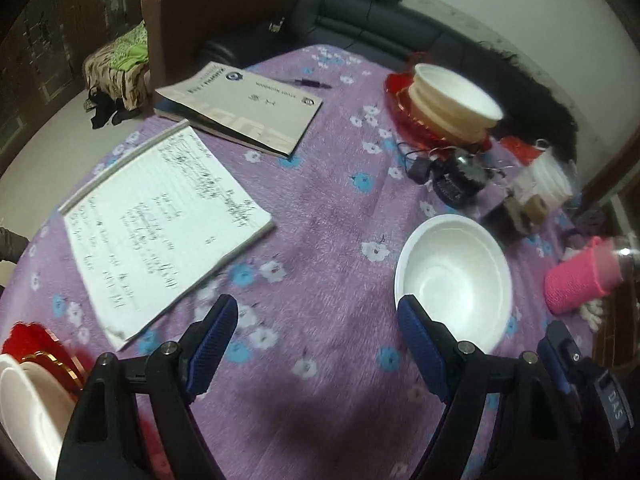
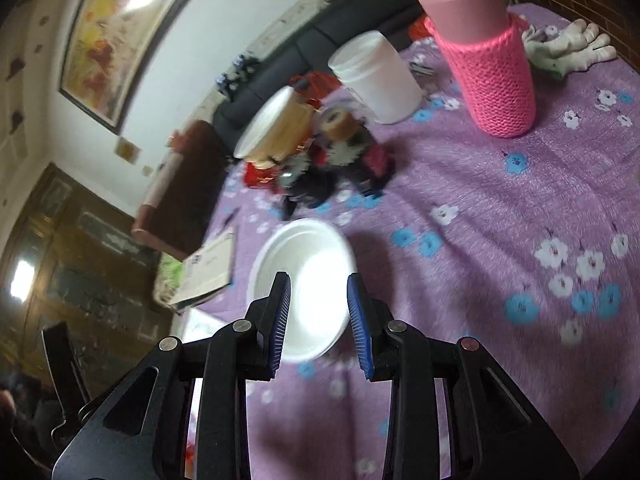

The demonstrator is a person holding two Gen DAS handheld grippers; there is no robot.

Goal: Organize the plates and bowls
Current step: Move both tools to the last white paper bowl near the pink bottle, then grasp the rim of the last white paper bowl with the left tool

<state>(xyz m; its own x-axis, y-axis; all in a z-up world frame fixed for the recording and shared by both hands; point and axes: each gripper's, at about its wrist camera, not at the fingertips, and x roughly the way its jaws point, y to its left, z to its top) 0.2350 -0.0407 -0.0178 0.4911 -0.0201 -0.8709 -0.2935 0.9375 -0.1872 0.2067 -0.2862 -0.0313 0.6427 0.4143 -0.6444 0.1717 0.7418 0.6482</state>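
Nearest the left gripper [image 1: 316,340], the purple flowered tablecloth [image 1: 328,240] is bare between its blue pads; the jaws stand spread wide with nothing in them. The loose white bowl [image 1: 454,280] lies just off to the right of them, its near rim partly behind the right-hand pad — touching or merely overlapped, the view does not settle. At the lower left edge another white bowl [image 1: 24,404] sits on something red and gold.

From the right gripper [image 2: 318,316] the same white bowl [image 2: 304,280] lies straight ahead and slightly below, mouth up, its near rim showing in the gap between the pads. These jaws are partly closed (a narrow gap, no pinch visible), so the right hand looks better lined up; I would judge it needs only to drop over the rim.

Both grippers tilt down toward the table. Farther off, a cream bowl stack [image 1: 456,108] rests on a red plate [image 1: 400,100] — the likely destination.
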